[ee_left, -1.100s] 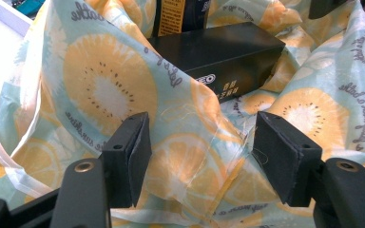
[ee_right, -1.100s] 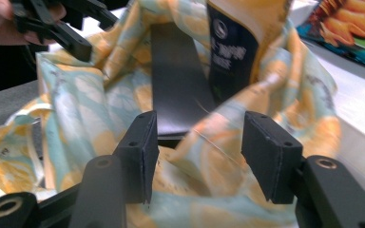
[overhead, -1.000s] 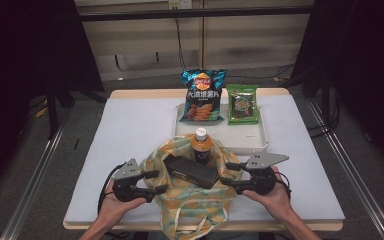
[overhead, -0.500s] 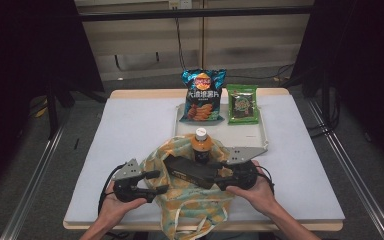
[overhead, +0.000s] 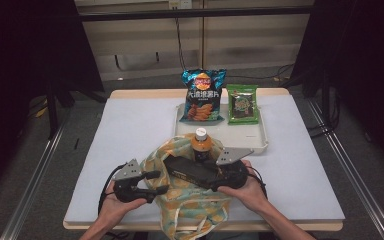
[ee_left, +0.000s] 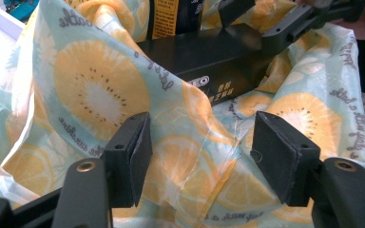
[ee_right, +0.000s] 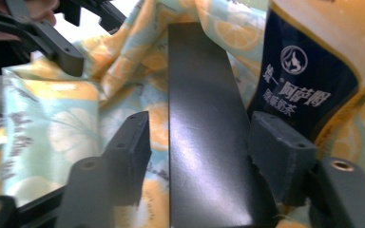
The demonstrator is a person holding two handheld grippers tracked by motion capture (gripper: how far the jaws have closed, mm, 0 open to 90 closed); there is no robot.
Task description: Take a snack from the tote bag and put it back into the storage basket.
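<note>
The black box point(overhead: 192, 171) lies in the bag point(overhead: 177, 200) between the just-widened jaws of the right hand-held gripper point(ee_right: 197, 156), seemingly let go; the left hand-held gripper point(ee_left: 202, 156), part-open, straddles the bag's rim; snacks remain unpacked.

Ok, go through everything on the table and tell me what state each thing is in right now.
Fruit-print bag: mouth open, lying on the table.
Black box: flat in the bag's mouth, between the right tool's jaws.
Bottle: upright, capped, beside the box.
Chip bag: sealed, on the tray.
Green packet: sealed, on the tray.
Left tool: open at the bag's cloth.
Right tool: jaws just opened; left pad off the box.
</note>
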